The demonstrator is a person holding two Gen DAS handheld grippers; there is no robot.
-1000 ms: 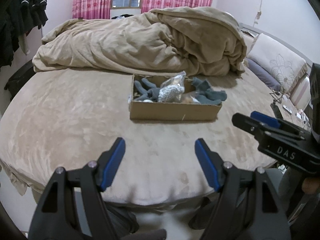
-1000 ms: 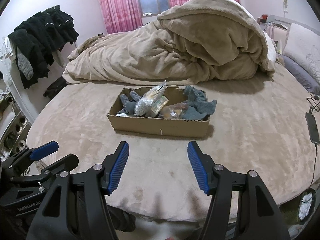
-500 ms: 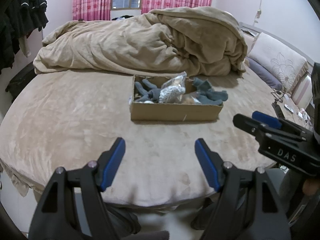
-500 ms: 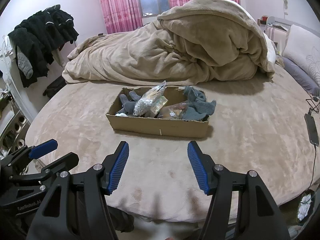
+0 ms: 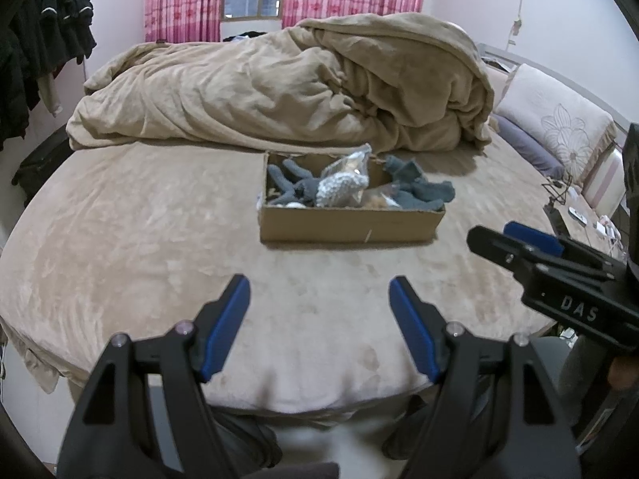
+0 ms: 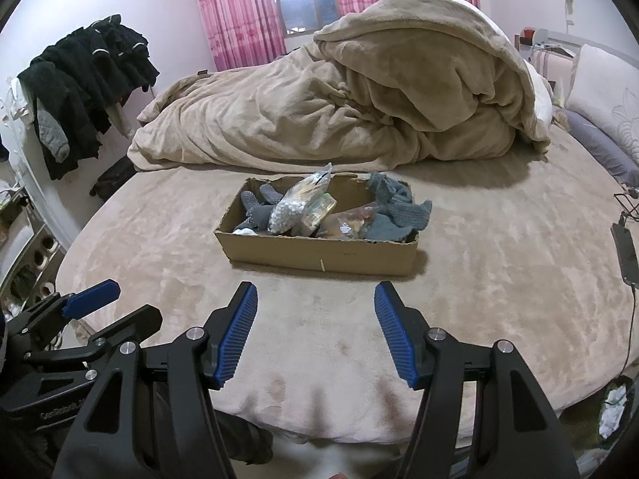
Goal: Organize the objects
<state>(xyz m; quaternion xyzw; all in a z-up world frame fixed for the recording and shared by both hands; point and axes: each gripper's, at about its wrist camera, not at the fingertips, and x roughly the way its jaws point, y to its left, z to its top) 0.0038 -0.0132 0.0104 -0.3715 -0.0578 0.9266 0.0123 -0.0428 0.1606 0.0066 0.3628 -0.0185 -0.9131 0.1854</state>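
A shallow cardboard box [image 5: 347, 225] [image 6: 319, 253] sits on the tan round bed. It holds grey socks [image 5: 419, 189] [image 6: 395, 209], grey gloves [image 5: 287, 183] [image 6: 259, 207] and clear plastic bags of small items [image 5: 343, 183] [image 6: 295, 205]. My left gripper [image 5: 319, 299] is open and empty over the bed's near edge, well short of the box. My right gripper [image 6: 315, 303] is open and empty, also short of the box. The right gripper also shows at the right of the left wrist view [image 5: 519, 239]; the left gripper shows at the lower left of the right wrist view [image 6: 116, 303].
A rumpled tan duvet [image 5: 279, 92] [image 6: 359, 95] is heaped behind the box. Pillows [image 5: 555, 119] lie at the right. Dark clothes [image 6: 84, 84] hang at the left wall. A phone with a cable [image 6: 625, 251] lies near the bed's right edge.
Both views have shifted only slightly; the box sits a little nearer and more central. Both grippers stay open and empty.
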